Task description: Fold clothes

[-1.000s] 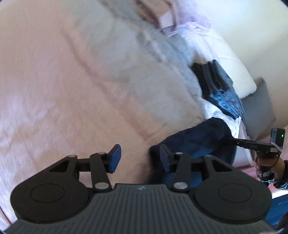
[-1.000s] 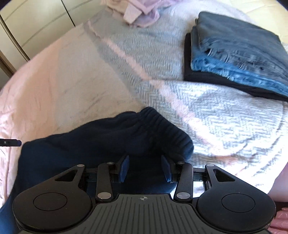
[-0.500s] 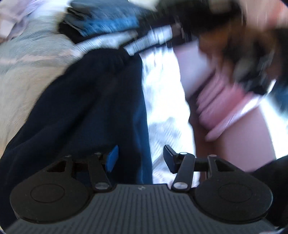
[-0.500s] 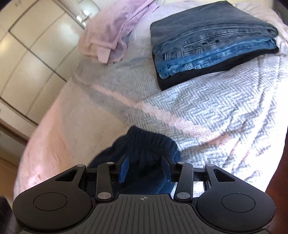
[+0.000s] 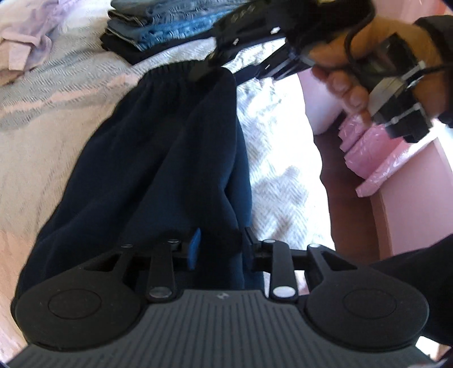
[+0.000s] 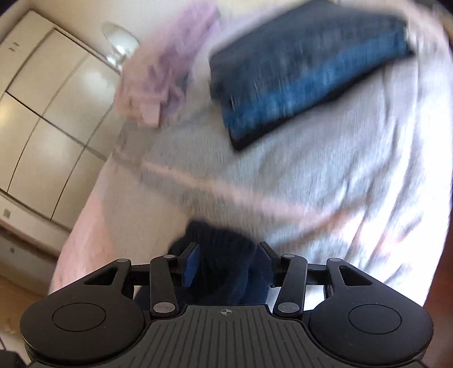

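Observation:
Navy trousers lie lengthwise on the bed's grey-and-pink blanket, with the ribbed waistband at the far end. My left gripper is at the near end; its jaws are closing and a bunch of the dark cloth fills the gap between them. At the waistband, my right gripper is held by a person's hand. In the blurred right wrist view the right gripper has the navy trousers between its pads, and its jaws are opening slightly.
A folded stack of jeans lies on the bed beyond the waistband, with a crumpled lilac garment to its left. Pink packages sit on a shelf beside the bed's right edge. A cream wardrobe stands beyond the bed.
The left gripper swung from the bare blanket to the near end of the trousers and narrowed its jaws on the cloth. The right gripper rolled, keeping the waistband between its fingers.

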